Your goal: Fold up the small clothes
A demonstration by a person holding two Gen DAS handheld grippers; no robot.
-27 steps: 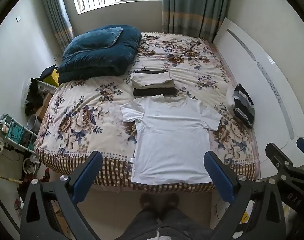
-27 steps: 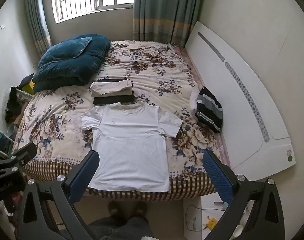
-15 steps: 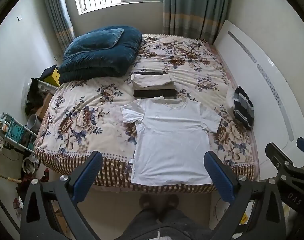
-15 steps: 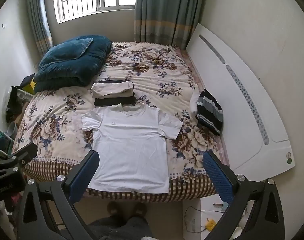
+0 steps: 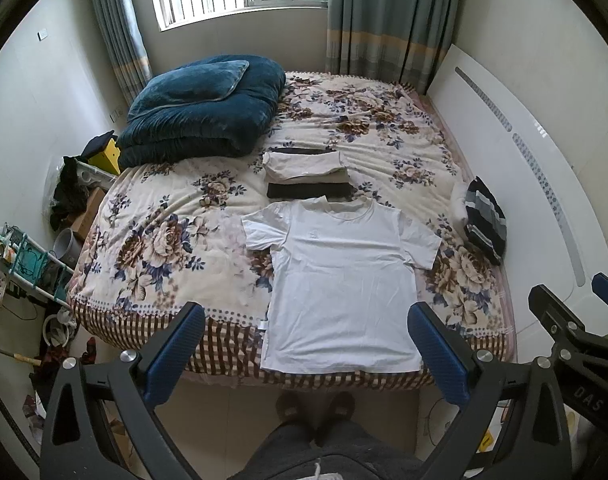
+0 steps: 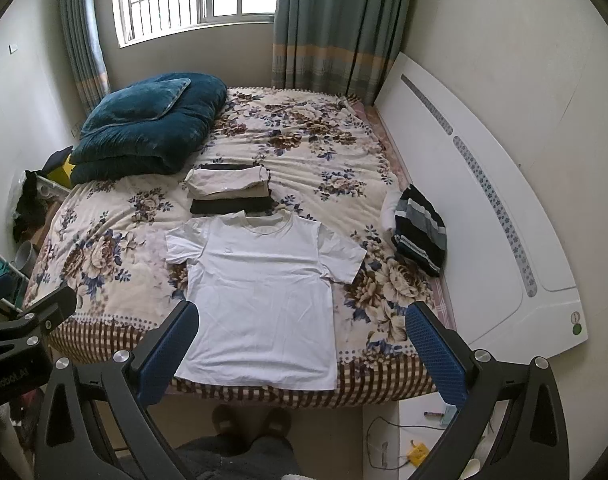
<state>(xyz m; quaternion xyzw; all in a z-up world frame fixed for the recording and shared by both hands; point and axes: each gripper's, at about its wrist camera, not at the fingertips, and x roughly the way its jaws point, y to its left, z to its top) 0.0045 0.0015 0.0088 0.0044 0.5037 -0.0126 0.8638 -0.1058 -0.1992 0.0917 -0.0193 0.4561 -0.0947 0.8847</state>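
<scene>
Left wrist view: the left gripper (image 5: 306, 338) hangs released, fingers spread wide, above the bed (image 5: 151, 248) edge. The white T-shirt (image 5: 342, 280) lies flat at frame centre, its hem at the near edge.

Right wrist view: the right gripper (image 6: 301, 338) is likewise released; the T-shirt (image 6: 259, 292) sits centre, folded clothes (image 6: 227, 188) just beyond its collar.

T-shirt: white short-sleeved cotton T-shirt (image 5: 344, 284) flat, collar away, on floral bedspread (image 5: 163, 240).
Stack: folded beige and black clothes (image 5: 306, 174) just beyond its collar.
Left gripper (image 5: 304, 344): blue-padded fingers (image 5: 173, 350) spread, above its hem.
</scene>
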